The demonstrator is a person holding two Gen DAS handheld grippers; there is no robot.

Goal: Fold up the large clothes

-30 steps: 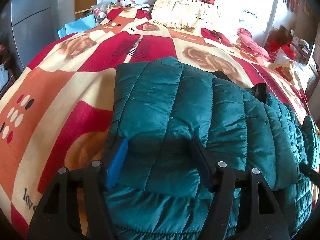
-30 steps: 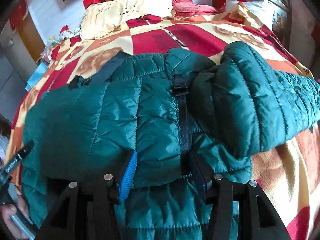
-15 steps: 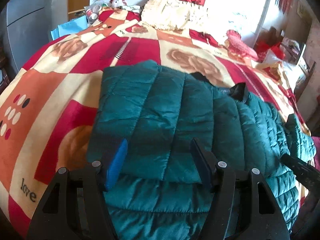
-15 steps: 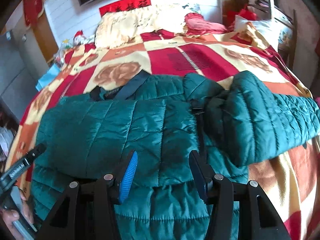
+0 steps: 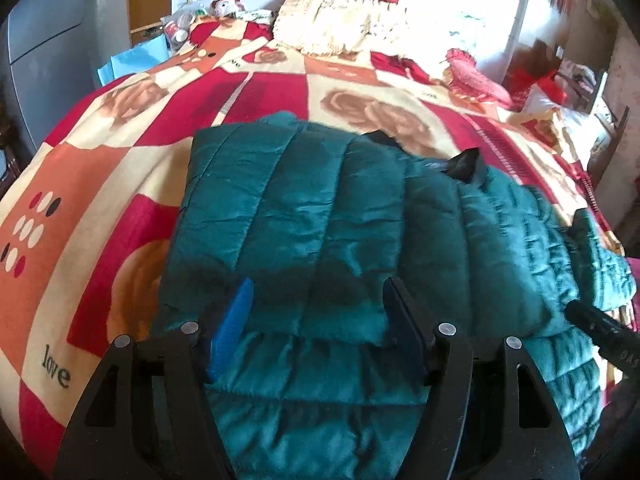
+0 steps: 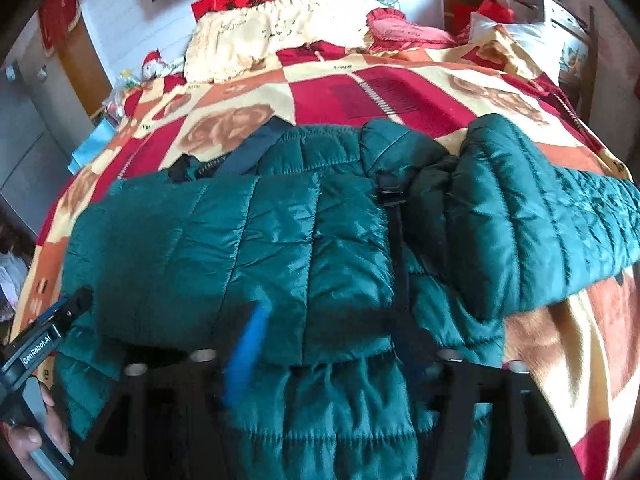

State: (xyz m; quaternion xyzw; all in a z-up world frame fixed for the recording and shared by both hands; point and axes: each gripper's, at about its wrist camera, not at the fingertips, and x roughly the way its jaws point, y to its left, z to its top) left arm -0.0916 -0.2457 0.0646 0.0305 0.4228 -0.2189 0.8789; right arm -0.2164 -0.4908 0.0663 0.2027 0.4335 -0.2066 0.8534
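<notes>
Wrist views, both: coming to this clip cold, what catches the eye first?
A puffy teal quilted jacket fills the middle of both views, its near part folded over itself and one sleeve flopped out toward the right in the right wrist view. It lies on a loud red, orange and cream rose-patterned blanket covering the bed. Both grippers, left and right, hover open over the jacket's near edge.

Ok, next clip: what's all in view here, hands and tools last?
jacket: one, teal, quilted, partly folded on the blanket, a sleeve out to the right.
blanket: one, red, orange and cream checks with roses, covering the bed.
pillow: one, cream, at the head of the bed.
cushion: one, pink, frilled, beside the pillow.
toy: one, red and white, far left corner.
left gripper: black, blue pad, open above the jacket.
right gripper: black, blue pad, jaws just opened, over the jacket.
hand: one, holding the left gripper.
</notes>
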